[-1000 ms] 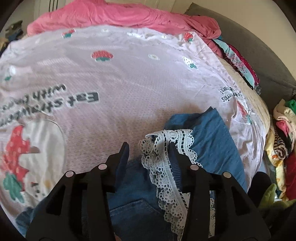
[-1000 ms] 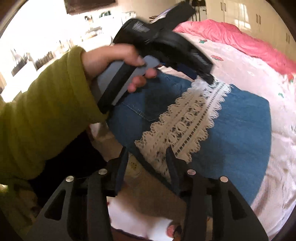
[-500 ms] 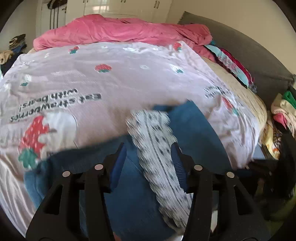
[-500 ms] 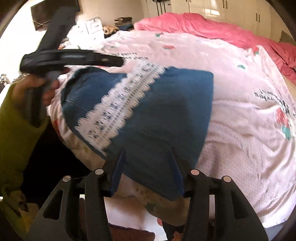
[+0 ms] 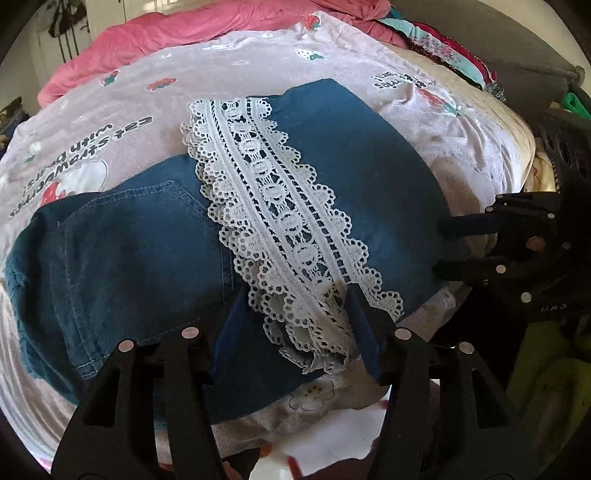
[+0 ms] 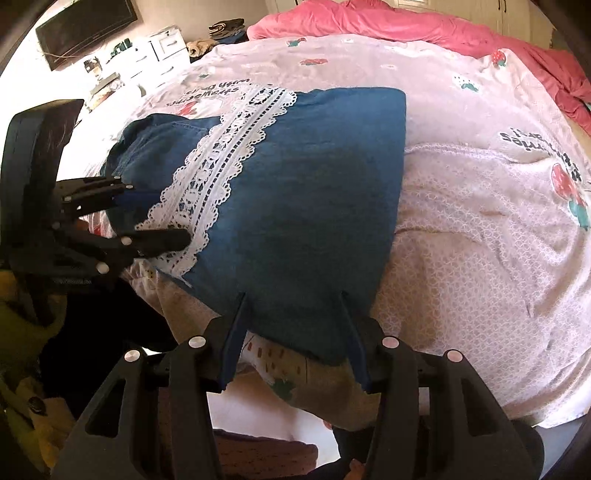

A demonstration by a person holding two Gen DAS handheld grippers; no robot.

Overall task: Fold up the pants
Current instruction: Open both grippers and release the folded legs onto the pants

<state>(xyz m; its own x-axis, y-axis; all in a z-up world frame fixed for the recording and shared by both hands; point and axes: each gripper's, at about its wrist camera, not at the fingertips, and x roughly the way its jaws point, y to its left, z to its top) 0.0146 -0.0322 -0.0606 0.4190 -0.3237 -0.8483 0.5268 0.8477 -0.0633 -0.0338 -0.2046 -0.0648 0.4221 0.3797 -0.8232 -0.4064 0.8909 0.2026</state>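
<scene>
Left wrist view: my left gripper (image 5: pixel 295 325) is spread wide, fingers either side of the near end of the white lace trim (image 5: pixel 280 206), pinching nothing. The blue denim pants (image 5: pixel 122 254) lie folded at the near edge of the bed, on the pink strawberry-print sheet (image 5: pixel 229 70). The lace band runs diagonally across the top, from the near edge up toward the middle of the bed. A back pocket with stitched seams shows on the left part of the denim. My right gripper (image 5: pixel 448 245) comes in from the right; its fingers are apart, tips at the right edge of the pants. I can't tell whether they touch the cloth. A pink duvet (image 5: pixel 155 33) is bunched along the far edge of the bed, and a pile of patterned clothes (image 5: pixel 439 48) lies at the far right.

Right wrist view: my right gripper (image 6: pixel 293 328) is spread, its fingertips over the near edge of the plain blue panel of the pants (image 6: pixel 314 192), clamping nothing. The folded pants' right edge is straight, with the strawberry sheet (image 6: pixel 480 206) bare beyond it. The lace (image 6: pixel 221 155) sits on the left part of the denim. My left gripper (image 6: pixel 159 218) enters from the left with fingers apart, the lower one over the lace's near end. The pink duvet (image 6: pixel 406 26) is at the far edge, and a wall-mounted TV (image 6: pixel 85 29) at top left.
</scene>
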